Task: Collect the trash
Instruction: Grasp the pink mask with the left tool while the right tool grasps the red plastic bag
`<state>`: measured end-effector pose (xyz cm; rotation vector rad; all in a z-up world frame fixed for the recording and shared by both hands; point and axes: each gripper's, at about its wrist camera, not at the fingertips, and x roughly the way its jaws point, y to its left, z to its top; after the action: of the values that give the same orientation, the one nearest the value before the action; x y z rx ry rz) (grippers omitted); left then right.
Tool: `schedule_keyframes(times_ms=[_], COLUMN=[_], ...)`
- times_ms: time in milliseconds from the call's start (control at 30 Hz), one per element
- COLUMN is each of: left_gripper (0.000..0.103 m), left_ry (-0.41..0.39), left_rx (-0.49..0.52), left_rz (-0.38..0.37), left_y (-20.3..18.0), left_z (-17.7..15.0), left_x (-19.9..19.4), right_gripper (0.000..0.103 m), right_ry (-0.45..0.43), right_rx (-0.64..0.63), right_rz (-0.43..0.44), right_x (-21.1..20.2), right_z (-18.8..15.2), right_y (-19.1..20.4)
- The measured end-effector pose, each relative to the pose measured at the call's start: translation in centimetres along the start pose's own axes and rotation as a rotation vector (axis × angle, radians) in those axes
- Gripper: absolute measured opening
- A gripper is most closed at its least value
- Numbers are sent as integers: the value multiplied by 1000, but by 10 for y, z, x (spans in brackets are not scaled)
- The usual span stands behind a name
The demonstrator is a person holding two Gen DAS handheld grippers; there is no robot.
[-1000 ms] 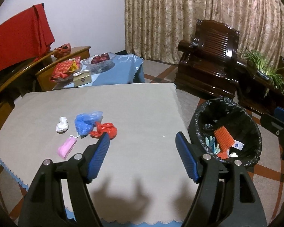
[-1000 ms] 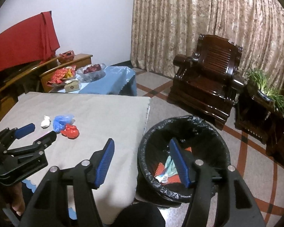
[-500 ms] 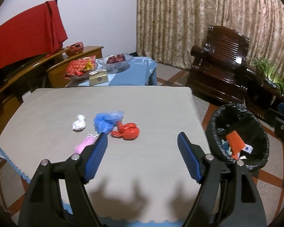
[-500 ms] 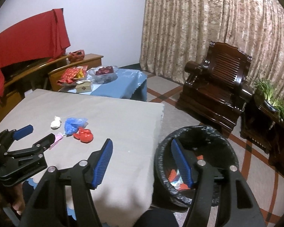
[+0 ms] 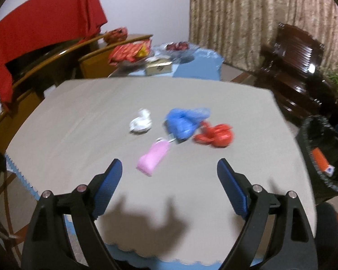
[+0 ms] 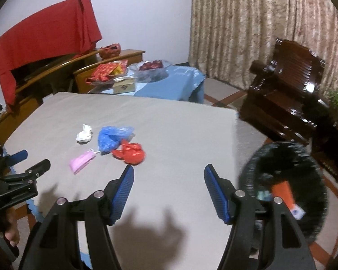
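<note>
Trash lies mid-table on the grey cloth [image 5: 78, 121]: a pink face mask [image 5: 152, 158] [image 6: 82, 161], a blue plastic bag [image 5: 182, 122] [image 6: 112, 137], a red plastic bag [image 5: 215, 135] [image 6: 130, 153] and a white crumpled tissue [image 5: 140, 121] [image 6: 84, 133]. My left gripper [image 5: 169, 171] is open and empty, just short of the mask; it also shows in the right wrist view [image 6: 22, 164]. My right gripper [image 6: 167, 175] is open and empty, near the red bag. A black-lined bin [image 6: 286, 186] [image 5: 324, 148] with trash inside stands right of the table.
A dark wooden armchair [image 6: 288, 90] stands beyond the bin. A blue-covered side table [image 6: 169, 83] with boxes and bowls sits behind the main table. A red cloth [image 6: 45, 36] drapes wooden furniture at the left. The table's front edge is close below the grippers.
Both grippers have swung left, from the bin toward the trash on the table. The trash pieces now sit nearer the middle of both views. Both stay open.
</note>
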<state>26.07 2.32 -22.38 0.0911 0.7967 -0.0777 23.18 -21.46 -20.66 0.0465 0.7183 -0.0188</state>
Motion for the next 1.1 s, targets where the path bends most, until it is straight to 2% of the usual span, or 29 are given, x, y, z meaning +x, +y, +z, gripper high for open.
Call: schedule_keyframes(times_ms=[233,667,1033,1100], left_gripper=[84,84,84,77], left_ry=[52,157,186,180], left_rx=[-3,61,84,81], left_rz=[18,1,-15,-20], left_y=[30,34,36,36], left_z=[-3,-7,-6,-4], left_x=[56,156,194,196], right_gripper=[64,64,64,64], right_ry=[43,101,120,121], right_rx=[1,0,63,74], right_rz=[39,44,39,41], right_x=[57,144,199,206], right_z=[-3,-2,-9,-9], right_y=[33,61,70,73])
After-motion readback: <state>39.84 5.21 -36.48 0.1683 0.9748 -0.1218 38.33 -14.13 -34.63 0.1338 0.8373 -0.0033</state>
